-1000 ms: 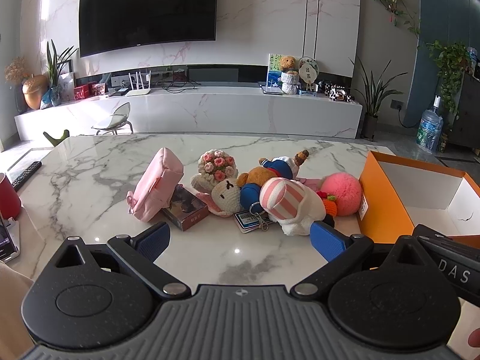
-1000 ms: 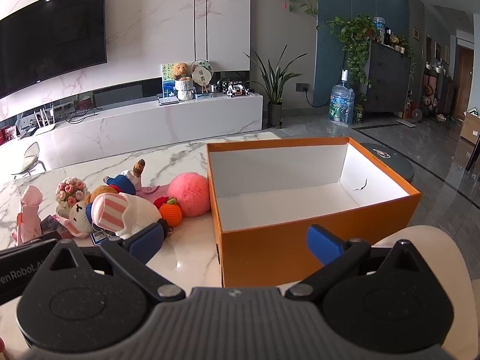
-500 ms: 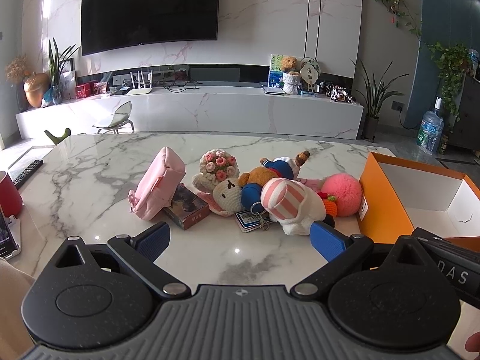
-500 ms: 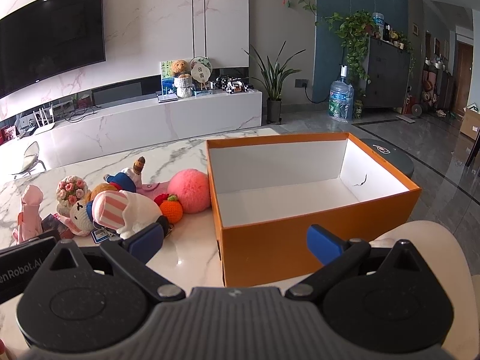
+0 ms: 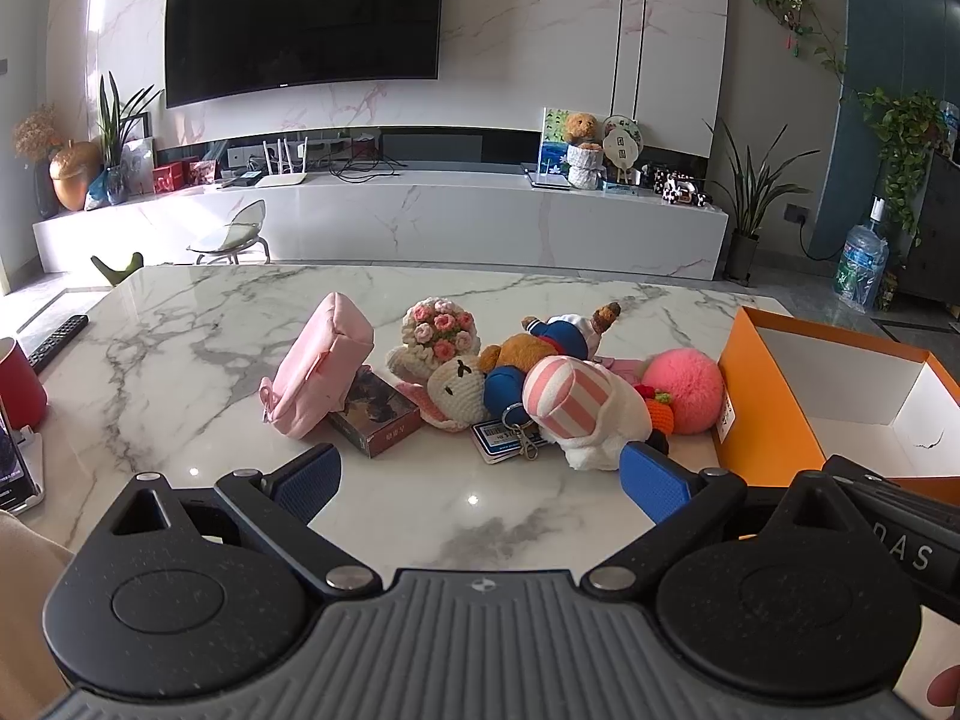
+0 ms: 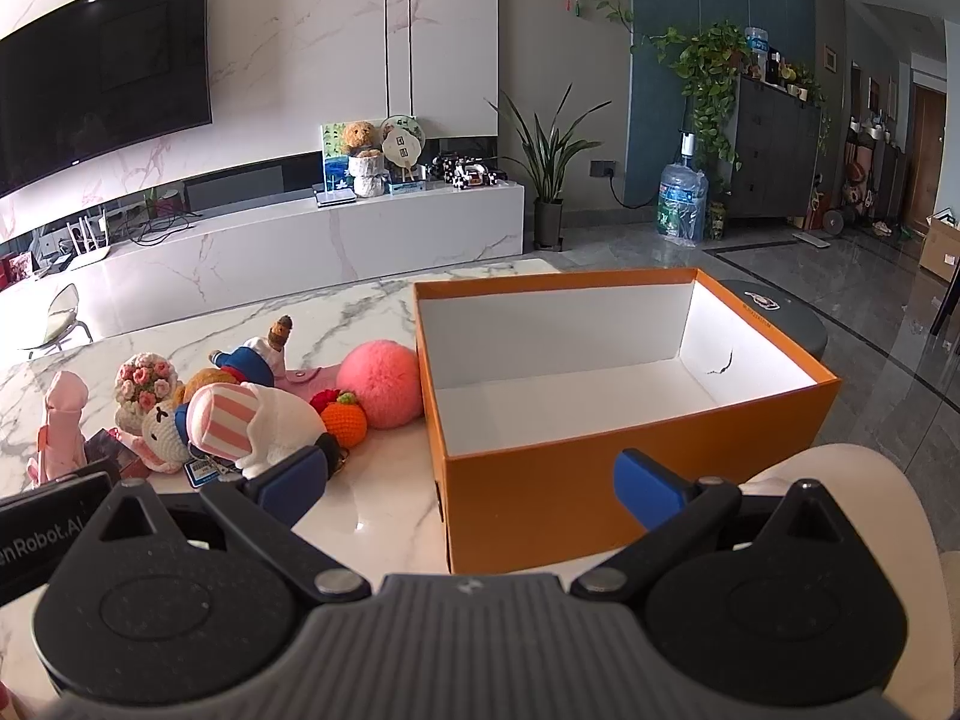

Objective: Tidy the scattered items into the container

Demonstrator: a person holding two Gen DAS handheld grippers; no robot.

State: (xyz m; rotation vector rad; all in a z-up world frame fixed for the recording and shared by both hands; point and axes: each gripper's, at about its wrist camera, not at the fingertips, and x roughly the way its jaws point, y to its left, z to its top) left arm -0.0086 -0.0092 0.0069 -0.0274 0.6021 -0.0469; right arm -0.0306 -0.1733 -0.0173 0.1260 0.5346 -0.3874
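Your left gripper (image 5: 480,477) and right gripper (image 6: 471,480) both hover with fingers spread wide, holding nothing. The toy pile (image 5: 564,396) crowds the orange box (image 6: 630,474) wall (pompom touching), with bare desk (image 5: 420,510) in front.

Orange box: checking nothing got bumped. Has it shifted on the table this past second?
No. The orange box keeps its place beside the pink pompom; only the camera view drifted slightly.

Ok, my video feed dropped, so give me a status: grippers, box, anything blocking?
Left gripper open, empty; right gripper open, empty. Orange box empty. Toys piled beside it, pink pompom nearest. Nothing blocking.
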